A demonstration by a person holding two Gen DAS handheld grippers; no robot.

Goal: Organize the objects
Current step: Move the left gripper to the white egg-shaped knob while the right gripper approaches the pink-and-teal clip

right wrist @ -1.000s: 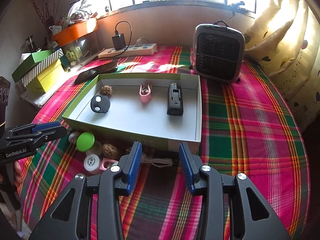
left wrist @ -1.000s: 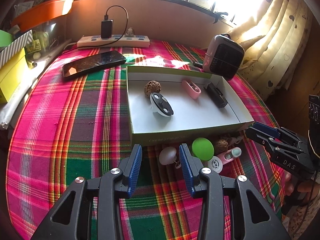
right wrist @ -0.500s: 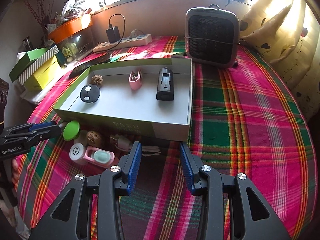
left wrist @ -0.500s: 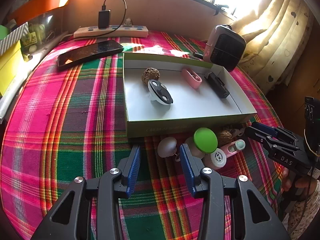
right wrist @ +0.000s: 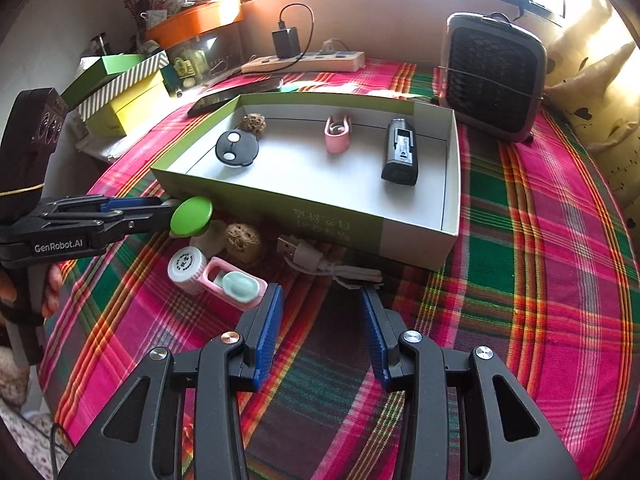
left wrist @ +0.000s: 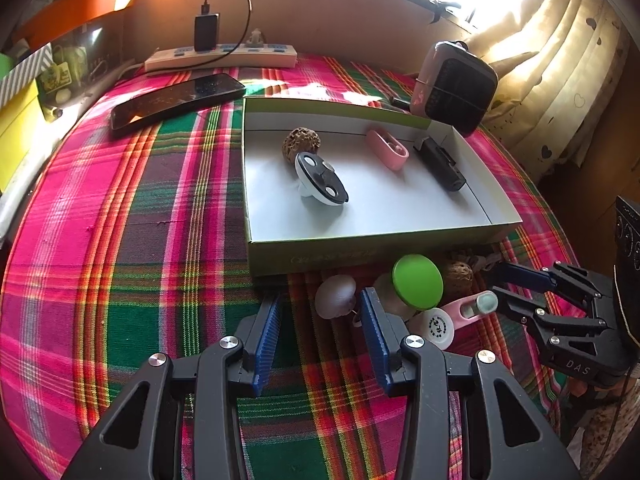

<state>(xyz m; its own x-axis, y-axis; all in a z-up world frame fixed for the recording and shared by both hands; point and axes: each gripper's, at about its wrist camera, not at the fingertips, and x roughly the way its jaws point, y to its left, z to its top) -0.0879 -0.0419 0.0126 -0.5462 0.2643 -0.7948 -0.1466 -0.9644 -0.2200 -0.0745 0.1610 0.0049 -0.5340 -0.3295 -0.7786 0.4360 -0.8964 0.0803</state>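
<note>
The box [left wrist: 360, 252] sits mid-table on the plaid cloth [left wrist: 120, 240], open top, 4 items already inside: a black-and-white disc [left wrist: 322, 178], a walnut [left wrist: 301, 142] behind it, a pink clip [left wrist: 387, 149], a black module [left wrist: 440, 164]. The loose pile lies just in front of the box's near wall: pale egg [left wrist: 335, 295], green lid [left wrist: 417, 281], second walnut [right wrist: 243, 239], white cap [right wrist: 186, 265], pink case [right wrist: 234, 283], USB cable [right wrist: 320, 262].

Changes: compared with 1 second ago, both cameras are closer in on the pile, which shows larger and nearer the tips. Left gripper [left wrist: 320, 322] is parted, nothing clamped; the egg sits just ahead of the gap, near the right-hand finger, not yet between the pads. Its opening is about the same as before. Right gripper [right wrist: 320, 322] is also parted and empty, hanging over bare cloth, with the pink case just beside its left finger and the cable end just ahead. In the right view the left gripper's tip is up against the green lid; contact can't be confirmed.

Meaning: sorting is partly done, 4 in, about 6 still out. Judged step: lining up the next picks, egg for the left, cable or pink case for the right. Items are bunched and touching, so a grab may nudge neighbours; the egg looks likely to roll.

Around: phone [left wrist: 176, 100] and power strip [left wrist: 220, 58] behind, heater [right wrist: 492, 76] at the far right, stacked boxes [right wrist: 124, 92] on the left.
</note>
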